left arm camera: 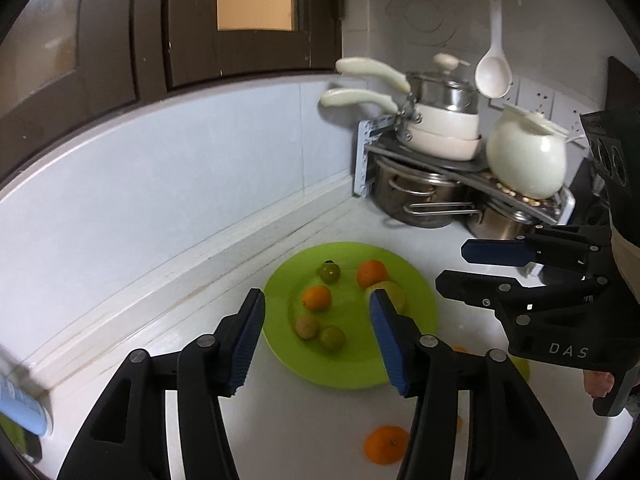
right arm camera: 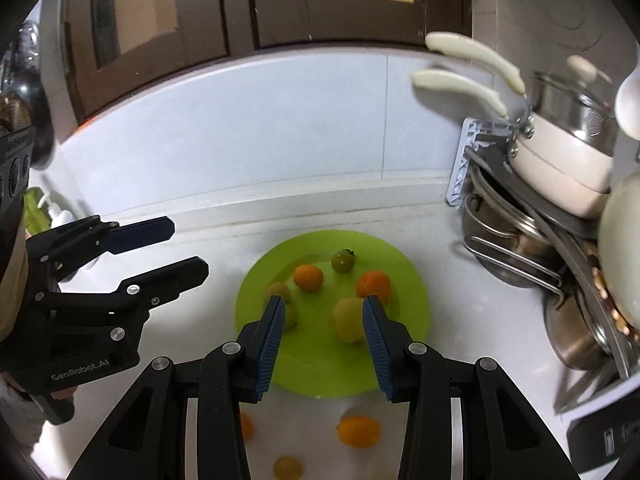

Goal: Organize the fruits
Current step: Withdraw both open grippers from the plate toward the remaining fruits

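Observation:
A lime green plate [left arm camera: 416, 312] [right arm camera: 404, 264] lies on the white counter and holds several small fruits: oranges [left arm camera: 317, 298] [right arm camera: 308, 277], green ones [left arm camera: 330, 273] [right arm camera: 343, 261] and a yellow lemon [right arm camera: 347, 319]. My left gripper [left arm camera: 316, 336] is open and empty, held above the plate's near left part. My right gripper [right arm camera: 324, 340] is open and empty above the plate's near edge, with the lemon seen between its fingers. Loose oranges [left arm camera: 386, 443] [right arm camera: 359, 431] lie on the counter in front of the plate.
A rack with stacked pots and pans [left arm camera: 432, 132] [right arm camera: 560, 160] and a white jug [left arm camera: 526, 158] stands at the back right corner. A white ladle [left arm camera: 494, 68] hangs on the wall. Dark cabinets [left arm camera: 160, 40] are above. Bottles [right arm camera: 56, 212] stand at the left.

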